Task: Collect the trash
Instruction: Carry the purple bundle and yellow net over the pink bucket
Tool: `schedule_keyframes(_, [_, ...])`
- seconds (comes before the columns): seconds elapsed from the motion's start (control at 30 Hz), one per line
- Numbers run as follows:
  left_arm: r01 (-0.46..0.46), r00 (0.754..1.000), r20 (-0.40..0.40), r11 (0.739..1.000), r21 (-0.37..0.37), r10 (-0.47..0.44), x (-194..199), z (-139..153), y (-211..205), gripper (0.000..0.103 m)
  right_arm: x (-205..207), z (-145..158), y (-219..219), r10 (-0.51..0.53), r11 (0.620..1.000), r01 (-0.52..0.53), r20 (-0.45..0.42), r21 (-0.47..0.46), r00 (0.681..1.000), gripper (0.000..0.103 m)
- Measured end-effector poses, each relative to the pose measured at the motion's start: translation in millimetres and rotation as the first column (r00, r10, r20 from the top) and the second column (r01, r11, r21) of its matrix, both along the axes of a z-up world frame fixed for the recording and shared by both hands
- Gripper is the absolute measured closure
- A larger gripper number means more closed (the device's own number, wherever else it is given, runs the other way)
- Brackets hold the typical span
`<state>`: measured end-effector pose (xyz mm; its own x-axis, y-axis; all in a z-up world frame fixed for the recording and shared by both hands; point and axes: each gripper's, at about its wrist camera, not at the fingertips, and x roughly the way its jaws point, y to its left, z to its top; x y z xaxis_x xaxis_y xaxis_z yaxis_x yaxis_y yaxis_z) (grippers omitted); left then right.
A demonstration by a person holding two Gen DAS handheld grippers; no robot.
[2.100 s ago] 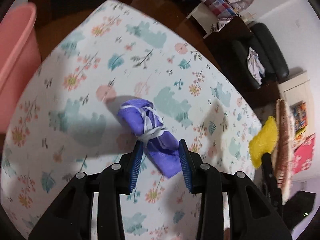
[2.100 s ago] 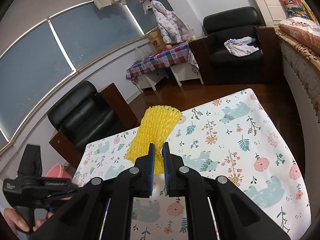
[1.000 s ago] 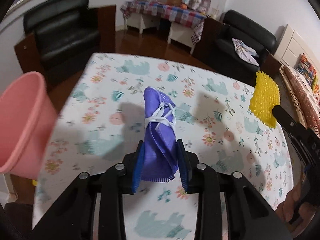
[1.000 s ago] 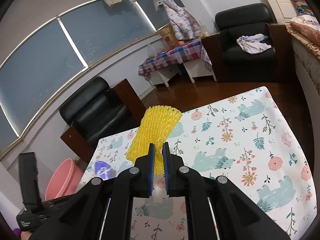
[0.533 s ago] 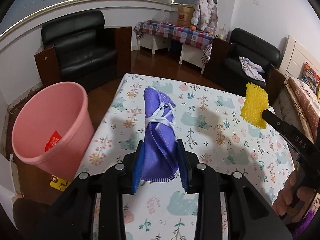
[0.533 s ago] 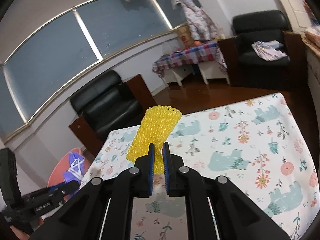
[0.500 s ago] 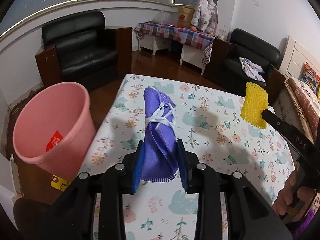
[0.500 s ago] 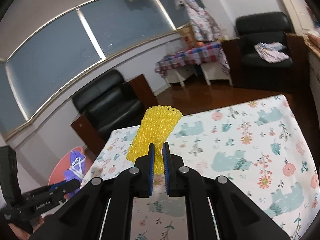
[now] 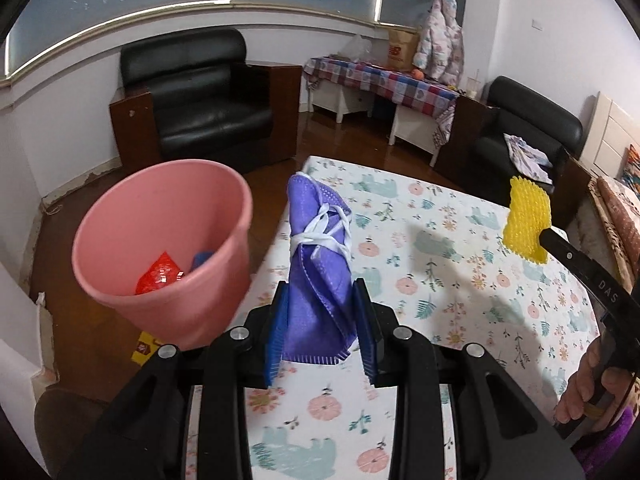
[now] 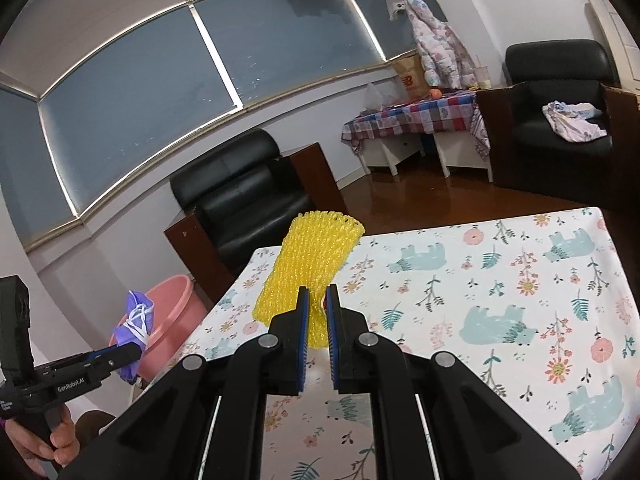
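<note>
My left gripper [image 9: 320,320] is shut on a folded purple face mask [image 9: 316,256] with white ear loops, held up above the table's left edge. The pink bin [image 9: 160,248] stands on the floor just left of it, with a red wrapper [image 9: 160,278] and something blue inside. My right gripper [image 10: 317,322] is shut on a yellow foam fruit net [image 10: 310,268], held over the table. In the right wrist view the purple mask [image 10: 136,320] hangs in front of the pink bin [image 10: 168,320]. The left wrist view shows the yellow net [image 9: 526,220] at far right.
A floral-and-bear tablecloth covers the table [image 9: 440,256]. Black armchairs [image 9: 200,96] stand behind the bin and at the far right. A side table with a checked cloth [image 9: 380,80] is at the back. A hand [image 9: 588,384] grips the right handle.
The left gripper lifted the purple mask off the table and swung left, bringing the pink bin closer into view. The right gripper kept hold of the yellow net and rolled slightly.
</note>
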<state>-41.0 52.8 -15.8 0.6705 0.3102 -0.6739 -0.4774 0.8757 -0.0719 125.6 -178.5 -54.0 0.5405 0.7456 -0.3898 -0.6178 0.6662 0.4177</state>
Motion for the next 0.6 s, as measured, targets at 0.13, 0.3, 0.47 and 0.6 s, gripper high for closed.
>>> schedule_keyframes(0.13, [-0.035, 0.999, -0.003, 0.999, 0.037, 0.035, -10.7, 5.0, 0.7, 0.071, -6.9, 4.3, 1.0, 0.023, 1.0, -0.023, 0.025, 0.013, 0.999, 0.095])
schedule_keyframes(0.3, [-0.06, 0.998, -0.006, 0.997, 0.055, 0.06, -16.9, 7.5, 0.0, 0.071, -11.8, 7.9, -6.1, 0.007, 0.999, -0.009, 0.047, 0.037, 0.999, 0.095])
schedule_keyframes(0.47, [-0.066, 0.998, 0.01, 0.997, 0.046, 0.066, -20.9, 6.3, 4.2, 0.071, -15.5, 6.5, -6.6, -0.007, 1.0, 0.005, 0.051, 0.025, 0.999, 0.095])
schedule_keyframes(0.6, [-0.074, 0.997, 0.031, 0.997, 0.024, 0.073, -25.3, 4.0, 13.4, 0.071, -12.0, 3.0, -3.4, -0.027, 1.0, 0.027, 0.04, -0.005, 0.999, 0.095])
